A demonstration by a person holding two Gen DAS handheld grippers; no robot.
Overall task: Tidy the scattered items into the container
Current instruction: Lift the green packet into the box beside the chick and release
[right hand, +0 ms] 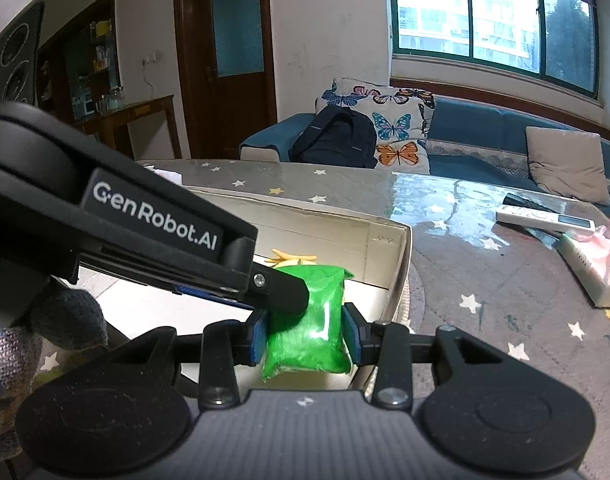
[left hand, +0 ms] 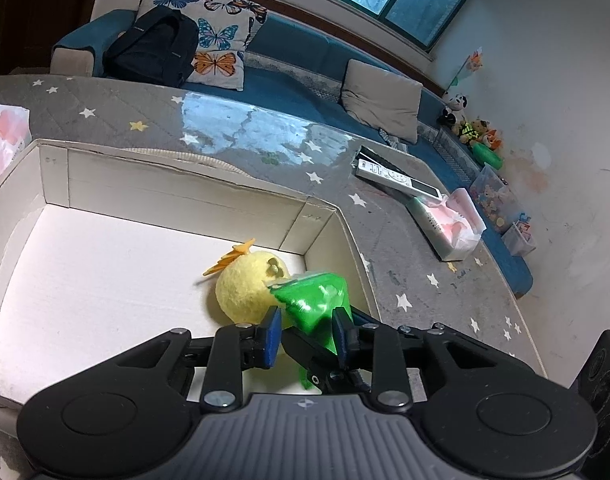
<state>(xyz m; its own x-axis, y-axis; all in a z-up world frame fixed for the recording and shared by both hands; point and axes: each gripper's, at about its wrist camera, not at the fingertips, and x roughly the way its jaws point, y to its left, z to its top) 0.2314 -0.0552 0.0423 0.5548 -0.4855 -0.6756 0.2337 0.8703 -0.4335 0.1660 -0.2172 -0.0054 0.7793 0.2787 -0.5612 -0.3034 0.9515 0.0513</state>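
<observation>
Status of right claw (right hand: 304, 336): clamped on the glossy green plastic packet (right hand: 309, 332), one blue pad pressed against each side, packet bulging forward between the fingers.

Status of left claw (left hand: 307, 334): drawn together about the upper end of the same packet, with one black finger of the right claw crossing between its fingers. Full pad contact on the far side cannot be confirmed from either view.

Location of packet: held in the air between both claws, just ahead of and above the near right corner of the open white cardboard box (left hand: 177, 196). Directly beyond the fingertips, on the box floor: round yellow plush toy with an orange crest (left hand: 241, 288).

Hazards:
- Tearing or stretching of the thin film if pulled in opposite directions by the two claws.
- Finger-to-finger collision, given the crossed fingers; separate slowly.
- Swing or slip of the soft packet on uneven release; open one claw only with the other secure.
- Drop onto the box rim or the grey star-printed table cover (left hand: 405, 264) to the right, given the position over the corner; advance further over the box floor before release.
</observation>
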